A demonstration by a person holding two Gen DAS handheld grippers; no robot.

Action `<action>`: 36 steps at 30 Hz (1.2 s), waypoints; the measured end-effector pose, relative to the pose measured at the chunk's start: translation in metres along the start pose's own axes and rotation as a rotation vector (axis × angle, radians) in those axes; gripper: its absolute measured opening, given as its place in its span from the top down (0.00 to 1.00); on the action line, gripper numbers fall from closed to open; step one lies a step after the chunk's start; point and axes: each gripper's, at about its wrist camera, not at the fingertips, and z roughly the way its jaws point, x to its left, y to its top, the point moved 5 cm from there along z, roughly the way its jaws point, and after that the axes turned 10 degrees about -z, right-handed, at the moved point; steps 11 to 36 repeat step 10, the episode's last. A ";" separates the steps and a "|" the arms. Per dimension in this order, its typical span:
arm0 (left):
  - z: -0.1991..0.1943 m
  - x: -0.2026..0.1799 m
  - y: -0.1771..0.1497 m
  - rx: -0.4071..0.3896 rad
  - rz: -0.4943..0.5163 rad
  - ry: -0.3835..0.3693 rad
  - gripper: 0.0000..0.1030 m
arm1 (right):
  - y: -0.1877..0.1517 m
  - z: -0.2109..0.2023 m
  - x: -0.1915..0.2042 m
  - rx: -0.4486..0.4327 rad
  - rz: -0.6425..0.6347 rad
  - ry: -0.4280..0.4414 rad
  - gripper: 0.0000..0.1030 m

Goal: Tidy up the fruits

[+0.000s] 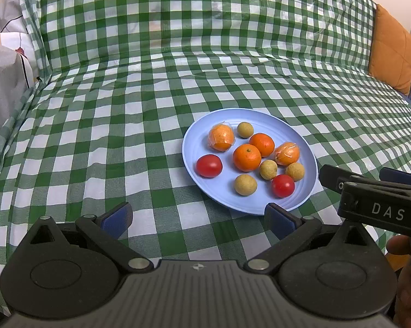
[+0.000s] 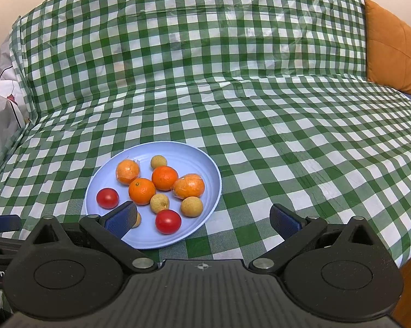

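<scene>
Fruit fills the round blue plate (image 1: 194,142), no long axis; both claws (image 1: 198,220) (image 2: 202,222) gape wide, empty.

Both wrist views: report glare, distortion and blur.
Left wrist view: fisheye bends the checked cloth; sheen on its plastic backdrop; plate and fruit sharp. Right wrist view: same bowing, glare upper right; left finger partly hides one longan.
</scene>
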 end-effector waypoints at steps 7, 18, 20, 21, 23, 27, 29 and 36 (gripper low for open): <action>-0.003 -0.004 0.001 -0.018 -0.016 -0.021 0.00 | 0.000 -0.002 0.003 -0.004 0.025 -0.002 0.01; -0.005 -0.005 0.004 -0.031 -0.029 -0.025 0.00 | 0.001 -0.003 0.001 -0.007 0.051 0.000 0.01; -0.005 -0.005 0.004 -0.031 -0.029 -0.025 0.00 | 0.001 -0.003 0.001 -0.007 0.051 0.000 0.01; -0.005 -0.005 0.004 -0.031 -0.029 -0.025 0.00 | 0.001 -0.003 0.001 -0.007 0.051 0.000 0.01; -0.005 -0.005 0.004 -0.031 -0.029 -0.025 0.00 | 0.001 -0.003 0.001 -0.007 0.051 0.000 0.01; -0.005 -0.005 0.004 -0.031 -0.029 -0.025 0.00 | 0.001 -0.003 0.001 -0.007 0.051 0.000 0.01; -0.005 -0.005 0.004 -0.031 -0.029 -0.025 0.00 | 0.001 -0.003 0.001 -0.007 0.051 0.000 0.01; -0.005 -0.005 0.004 -0.031 -0.029 -0.025 0.00 | 0.001 -0.003 0.001 -0.007 0.051 0.000 0.01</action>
